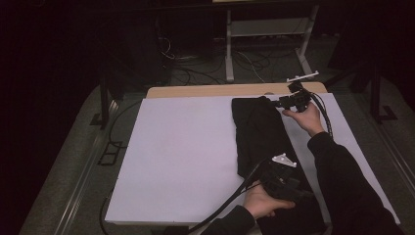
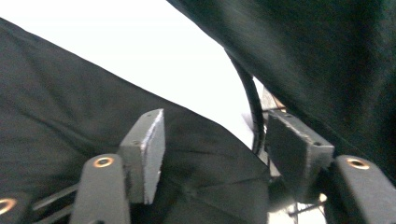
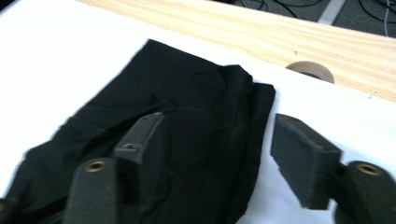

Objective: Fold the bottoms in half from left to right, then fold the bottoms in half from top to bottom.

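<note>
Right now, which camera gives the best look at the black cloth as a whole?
The high view: the black cloth lies as a long folded strip on the white sheet. The right gripper view shows its far end close up; the left gripper view, close folds.

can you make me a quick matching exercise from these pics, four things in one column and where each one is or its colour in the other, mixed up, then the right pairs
Things:
1. black cloth
2. left gripper
3. right gripper
4. wooden table edge

Places or colours:
A. at the cloth's far end, jaws apart
B. pale brown strip beyond the white sheet
C. lying folded lengthwise on the white sheet's right half
D. at the cloth's near end, jaws apart

Pairs: 1-C, 2-D, 3-A, 4-B
</note>
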